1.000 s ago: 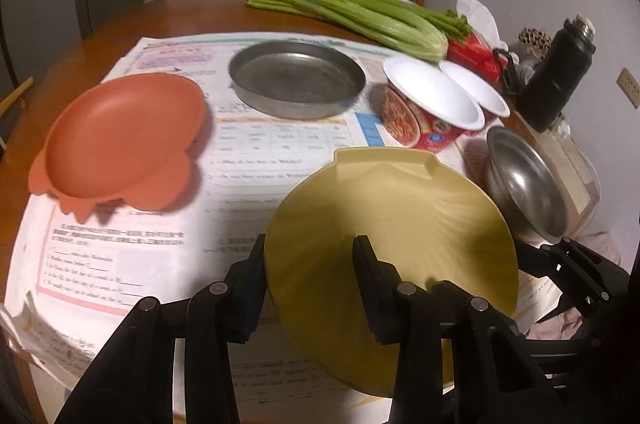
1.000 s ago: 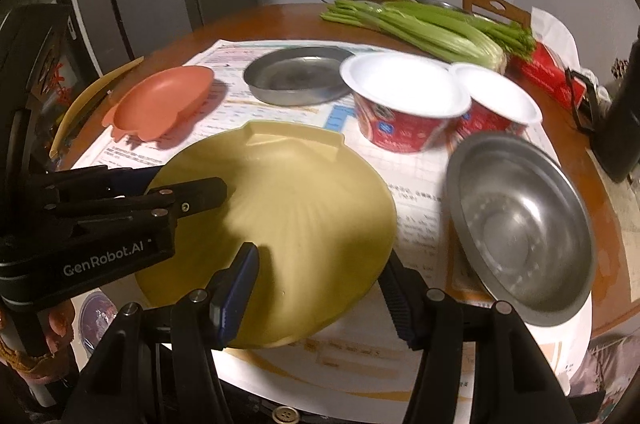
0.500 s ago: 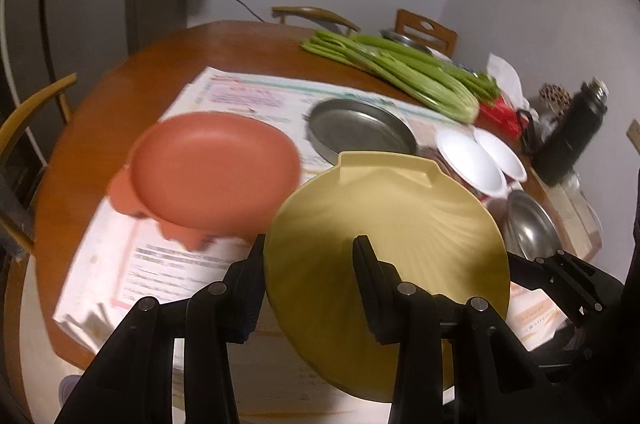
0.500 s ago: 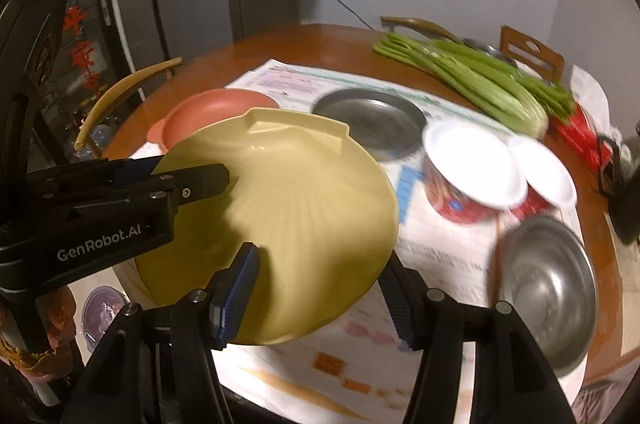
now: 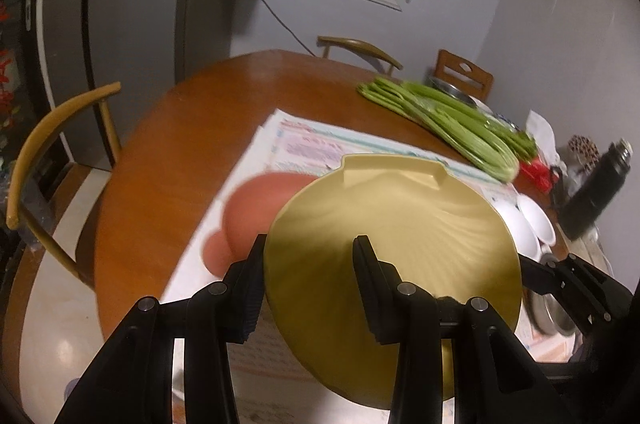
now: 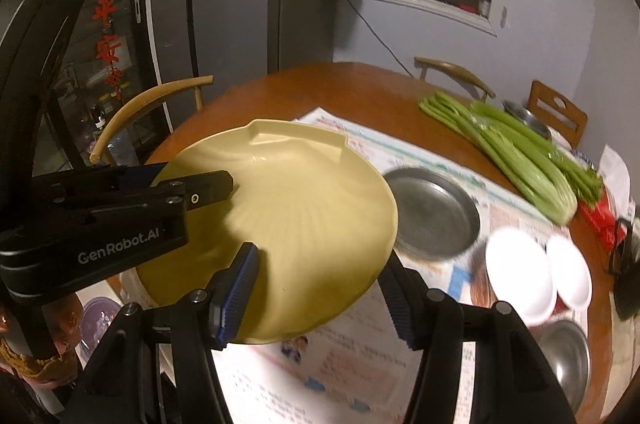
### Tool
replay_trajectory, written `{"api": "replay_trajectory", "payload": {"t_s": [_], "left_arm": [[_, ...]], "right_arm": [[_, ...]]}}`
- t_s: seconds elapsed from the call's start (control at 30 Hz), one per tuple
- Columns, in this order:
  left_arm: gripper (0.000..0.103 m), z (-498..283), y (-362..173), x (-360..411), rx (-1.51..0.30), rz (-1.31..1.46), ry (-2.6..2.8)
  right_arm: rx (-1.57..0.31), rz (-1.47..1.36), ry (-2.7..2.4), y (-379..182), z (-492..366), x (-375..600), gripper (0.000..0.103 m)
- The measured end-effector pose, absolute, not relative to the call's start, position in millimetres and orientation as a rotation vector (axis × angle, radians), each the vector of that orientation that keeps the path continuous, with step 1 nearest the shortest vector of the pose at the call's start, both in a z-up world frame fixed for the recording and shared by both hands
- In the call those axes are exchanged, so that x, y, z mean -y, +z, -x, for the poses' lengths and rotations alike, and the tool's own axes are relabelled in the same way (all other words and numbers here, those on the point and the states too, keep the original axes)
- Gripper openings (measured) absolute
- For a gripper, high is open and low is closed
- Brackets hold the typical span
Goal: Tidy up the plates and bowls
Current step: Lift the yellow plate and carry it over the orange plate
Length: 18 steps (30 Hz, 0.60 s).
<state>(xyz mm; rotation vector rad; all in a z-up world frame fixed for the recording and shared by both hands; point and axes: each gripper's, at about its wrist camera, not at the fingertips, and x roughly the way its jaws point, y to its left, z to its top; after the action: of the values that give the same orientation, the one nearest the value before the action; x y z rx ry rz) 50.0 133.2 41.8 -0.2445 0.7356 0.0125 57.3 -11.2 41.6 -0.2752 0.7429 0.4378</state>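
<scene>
both grippers are clamped on the yellow shell-shaped plate, lifted above the counter: the left gripper on its near rim, the right gripper on its lower edge. the orange plate lies below it, at centre left.

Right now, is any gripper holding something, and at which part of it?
Both hold the yellow shell-shaped plate: the left gripper clamps its near rim, and the right gripper clamps the rim beside it.
</scene>
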Motion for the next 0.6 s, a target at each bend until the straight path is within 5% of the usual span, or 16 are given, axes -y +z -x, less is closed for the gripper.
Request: {"api": "replay_trajectory", "payload": {"t_s": [0.6], "left_arm": [[0.042,-115.6,20.6,-172.6,-0.806,0.206,0.061]], "right_arm": [[-0.798,0.248,0.446,22.1,-111.0,-30.4,0.060]]}}
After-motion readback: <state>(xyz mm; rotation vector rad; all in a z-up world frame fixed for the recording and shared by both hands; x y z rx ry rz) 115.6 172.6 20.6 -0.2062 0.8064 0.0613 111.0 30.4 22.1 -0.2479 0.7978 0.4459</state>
